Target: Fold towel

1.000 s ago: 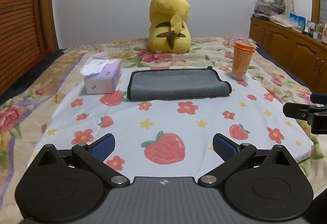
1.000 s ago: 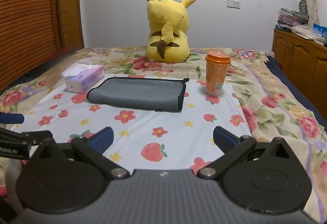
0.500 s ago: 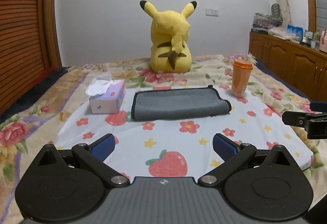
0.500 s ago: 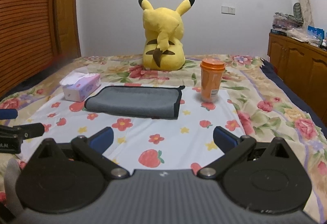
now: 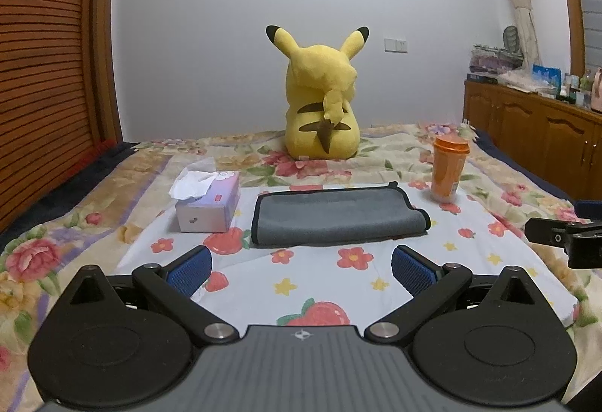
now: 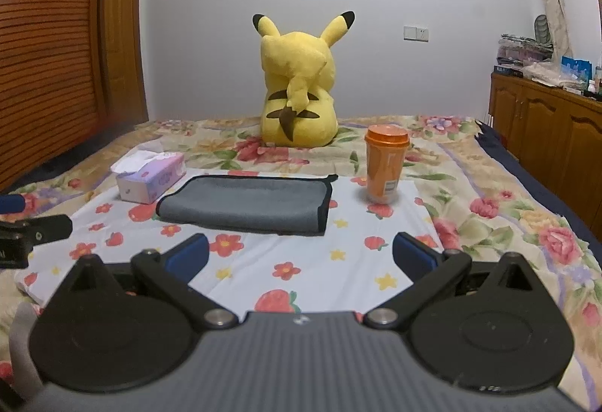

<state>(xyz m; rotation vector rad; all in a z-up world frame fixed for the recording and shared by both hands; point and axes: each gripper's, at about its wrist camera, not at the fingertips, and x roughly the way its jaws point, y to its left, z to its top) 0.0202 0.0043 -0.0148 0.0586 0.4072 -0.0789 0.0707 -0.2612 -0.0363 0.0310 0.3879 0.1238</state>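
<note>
A grey towel (image 5: 336, 218) with black edging lies folded flat on the white strawberry-print cloth (image 5: 331, 284) on the bed; it also shows in the right wrist view (image 6: 246, 203). My left gripper (image 5: 299, 271) is open and empty, well short of the towel. My right gripper (image 6: 301, 254) is open and empty, also short of the towel. Each gripper's tip shows at the edge of the other's view.
A tissue box (image 5: 209, 203) stands left of the towel. An orange cup (image 5: 447, 169) stands to its right. A yellow plush (image 5: 321, 103) sits behind. A wooden cabinet (image 5: 534, 133) lines the right wall, a wooden slatted wall (image 5: 45, 73) the left.
Both grippers have pulled back and tilted up, so the towel and bed sit lower and smaller in view. The towel has not moved. Both stay open.
</note>
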